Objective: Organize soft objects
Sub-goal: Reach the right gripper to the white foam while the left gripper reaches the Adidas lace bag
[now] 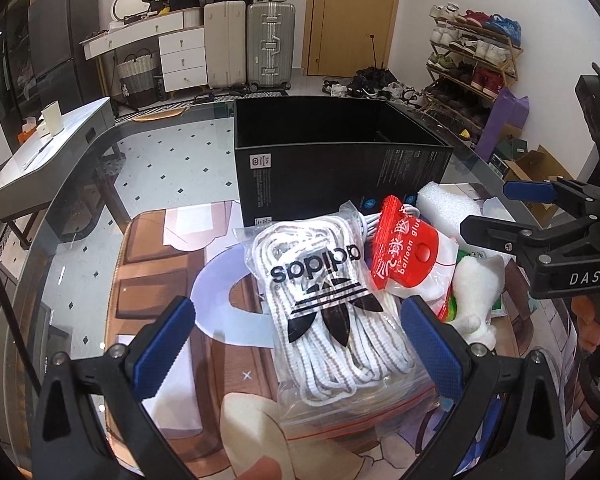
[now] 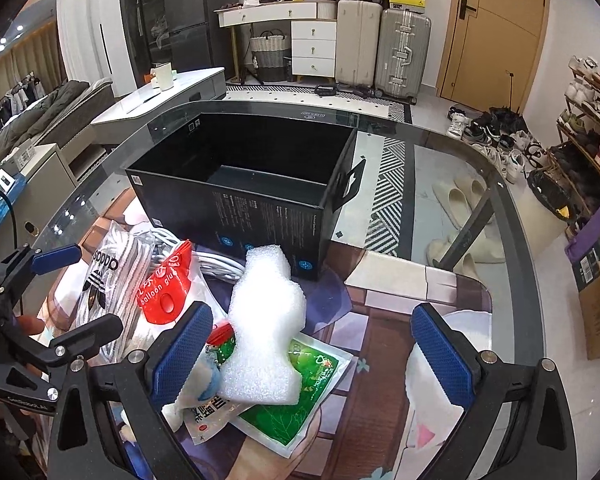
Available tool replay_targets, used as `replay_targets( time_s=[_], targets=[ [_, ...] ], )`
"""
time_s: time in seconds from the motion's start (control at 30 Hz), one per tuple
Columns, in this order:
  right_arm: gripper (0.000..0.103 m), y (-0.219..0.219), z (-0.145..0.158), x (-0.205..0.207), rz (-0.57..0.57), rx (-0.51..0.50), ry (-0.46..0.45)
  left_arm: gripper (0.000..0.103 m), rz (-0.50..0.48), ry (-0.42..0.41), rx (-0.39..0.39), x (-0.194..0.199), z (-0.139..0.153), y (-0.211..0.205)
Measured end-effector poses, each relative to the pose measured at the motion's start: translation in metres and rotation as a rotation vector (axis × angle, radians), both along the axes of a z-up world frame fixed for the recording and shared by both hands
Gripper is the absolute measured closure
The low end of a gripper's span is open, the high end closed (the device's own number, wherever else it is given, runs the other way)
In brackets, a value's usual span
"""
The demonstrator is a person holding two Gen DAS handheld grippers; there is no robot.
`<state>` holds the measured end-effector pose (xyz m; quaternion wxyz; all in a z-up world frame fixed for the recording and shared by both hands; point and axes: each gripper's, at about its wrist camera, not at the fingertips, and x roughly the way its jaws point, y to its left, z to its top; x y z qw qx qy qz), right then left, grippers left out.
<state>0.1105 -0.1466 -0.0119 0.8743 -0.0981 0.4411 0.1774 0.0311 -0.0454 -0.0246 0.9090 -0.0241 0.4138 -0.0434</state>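
A clear zip bag of white laces with an adidas logo lies on the glass table, between the spread fingers of my open left gripper. A red balloon-glue pack rests against its right side, with a white plush piece beyond. My right gripper is open above a white foam piece that lies on a green packet. Neither gripper holds anything. An open black box stands empty just behind the pile. Each gripper shows in the other's view, the left gripper and the right gripper.
The glass table has a curved rim; a printed mat shows under it. White cable coils lie by the box front. Beyond the table stand a low white side table, suitcases and a shoe rack.
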Motion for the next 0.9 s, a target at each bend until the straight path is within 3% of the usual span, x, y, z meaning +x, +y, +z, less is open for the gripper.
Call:
replay_targets(
  time_s=[0.4, 0.67, 0.8, 0.9],
  targets=[
    [0.021, -0.003, -0.010, 0.012, 0.000, 0.045, 0.101, 0.001, 0.008, 0.046, -0.042, 0.011, -0.011, 0.006],
    [0.022, 0.005, -0.016, 0.016, 0.036, 0.023, 0.139, 0.014, 0.016, 0.069, -0.072, 0.012, -0.019, 0.014],
    [0.041, 0.006, -0.019, 0.019, 0.034, 0.039, 0.153, 0.021, 0.021, 0.078, -0.085, 0.012, -0.021, 0.018],
    [0.047, 0.004, -0.018, 0.019, 0.029, 0.053, 0.152, 0.024, 0.023, 0.081, -0.099, 0.011, -0.022, 0.021]
  ],
)
